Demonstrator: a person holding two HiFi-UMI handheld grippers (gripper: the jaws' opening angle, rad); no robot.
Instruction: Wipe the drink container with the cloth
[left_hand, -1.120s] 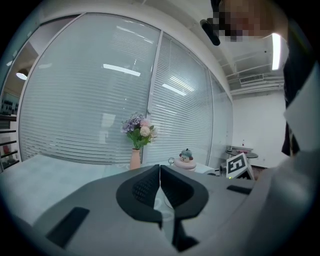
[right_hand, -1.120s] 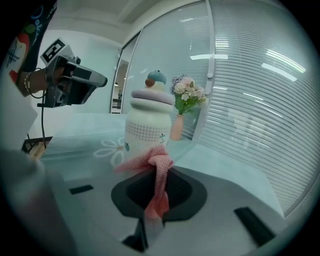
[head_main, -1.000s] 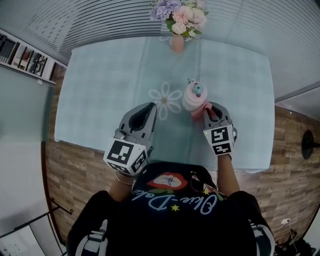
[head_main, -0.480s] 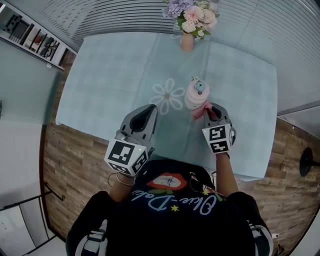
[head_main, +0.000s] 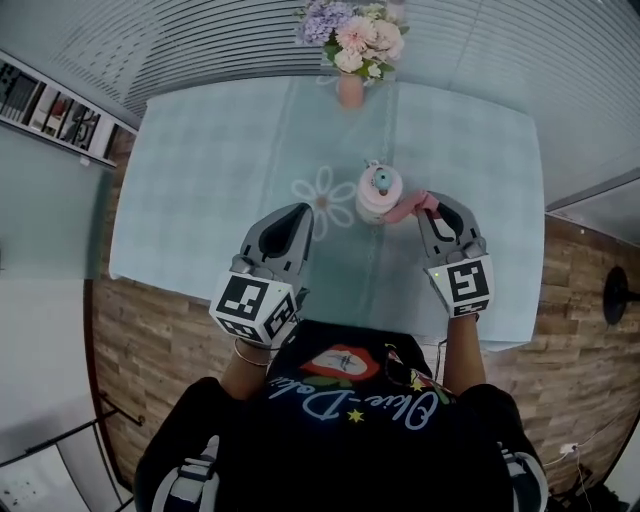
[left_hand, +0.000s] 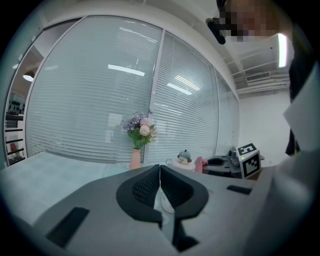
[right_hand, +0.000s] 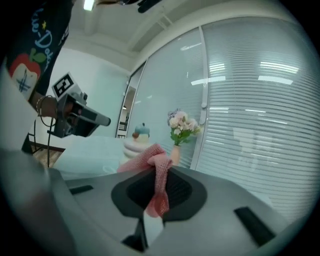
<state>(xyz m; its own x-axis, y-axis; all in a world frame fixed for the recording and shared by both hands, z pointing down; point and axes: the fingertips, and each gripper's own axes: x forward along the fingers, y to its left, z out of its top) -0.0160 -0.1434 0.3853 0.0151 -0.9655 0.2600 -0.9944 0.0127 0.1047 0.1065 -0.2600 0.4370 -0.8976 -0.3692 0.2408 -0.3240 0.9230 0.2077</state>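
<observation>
On the table (head_main: 180, 170), as the head view shows it, the drink container (head_main: 378, 193) stands upright near the middle beside a printed daisy, with a flower vase (head_main: 350, 88) at the far edge. A pink cloth (head_main: 405, 209) runs from the right gripper (head_main: 433, 204) to the container's right side. The left gripper (head_main: 303, 213) hovers apart, to the container's left. The left gripper view shows its jaws pressed together with nothing between them. The right gripper view shows its jaws clamped on the cloth, which bunches above them, the container just beyond.
</observation>
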